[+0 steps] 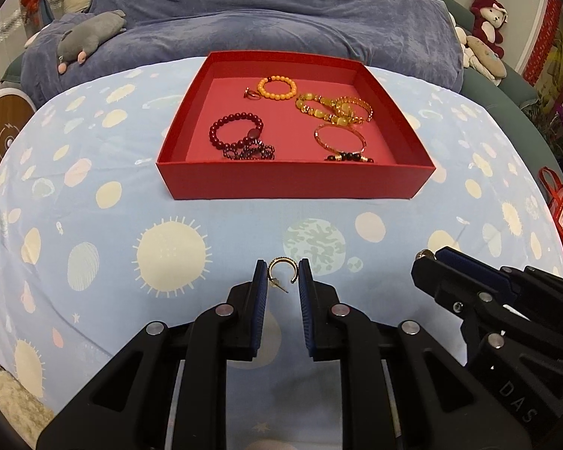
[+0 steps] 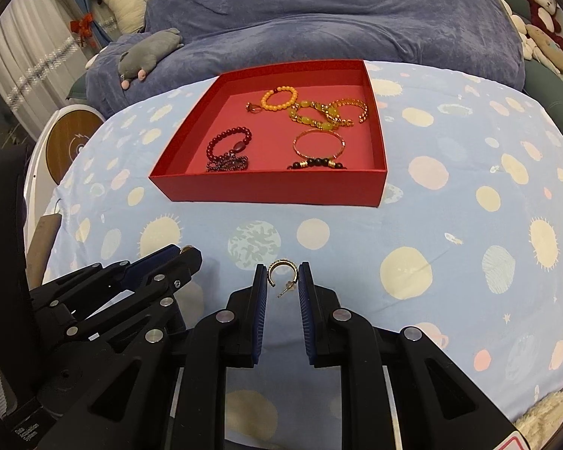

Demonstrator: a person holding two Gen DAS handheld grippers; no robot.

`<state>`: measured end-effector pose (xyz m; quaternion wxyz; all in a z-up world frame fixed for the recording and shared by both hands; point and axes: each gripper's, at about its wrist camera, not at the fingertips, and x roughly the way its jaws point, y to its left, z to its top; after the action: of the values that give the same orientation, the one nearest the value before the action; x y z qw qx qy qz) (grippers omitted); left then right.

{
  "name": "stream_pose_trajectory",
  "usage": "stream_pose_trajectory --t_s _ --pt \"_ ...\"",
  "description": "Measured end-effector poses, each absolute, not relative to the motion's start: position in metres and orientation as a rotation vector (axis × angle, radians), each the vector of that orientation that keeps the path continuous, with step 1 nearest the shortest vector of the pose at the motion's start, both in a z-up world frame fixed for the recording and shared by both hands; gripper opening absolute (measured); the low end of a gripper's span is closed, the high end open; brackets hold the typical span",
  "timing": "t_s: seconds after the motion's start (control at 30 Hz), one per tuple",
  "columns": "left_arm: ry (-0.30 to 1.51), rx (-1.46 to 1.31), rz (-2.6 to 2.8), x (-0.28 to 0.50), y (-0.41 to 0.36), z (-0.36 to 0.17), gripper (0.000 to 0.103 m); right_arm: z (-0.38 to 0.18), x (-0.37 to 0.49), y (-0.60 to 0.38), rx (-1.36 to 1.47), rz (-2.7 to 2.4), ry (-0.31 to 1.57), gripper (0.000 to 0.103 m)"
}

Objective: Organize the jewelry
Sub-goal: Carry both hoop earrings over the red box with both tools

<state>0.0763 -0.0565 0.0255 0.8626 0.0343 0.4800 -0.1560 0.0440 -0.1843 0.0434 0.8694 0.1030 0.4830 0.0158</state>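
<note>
Gold hoop earring [image 1: 282,270] clamped in left tongs [image 1: 282,275], arch away, post slanting back, matching hoop [image 2: 283,273] clamped in right tongs [image 2: 283,275], red box [image 1: 296,183] ahead

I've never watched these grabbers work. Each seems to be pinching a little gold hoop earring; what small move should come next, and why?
Probably carry both forward over the red box. The left gripper and right gripper each pinch a hoop earring above the cloth, short of the box, where the bracelets already lie.

Grey plush [image 1: 90,35] on purple blanket [image 1: 281,15]; red monkey toy [image 1: 488,18] right.
</note>
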Motion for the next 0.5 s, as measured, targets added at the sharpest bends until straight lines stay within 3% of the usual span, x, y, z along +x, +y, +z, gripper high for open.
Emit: stream_pose_trajectory --t_s 0.5 --pt "0.891 0.041 -0.344 0.111 -0.057 0.086 0.016 0.093 0.075 -0.183 0.177 0.059 0.901 0.017"
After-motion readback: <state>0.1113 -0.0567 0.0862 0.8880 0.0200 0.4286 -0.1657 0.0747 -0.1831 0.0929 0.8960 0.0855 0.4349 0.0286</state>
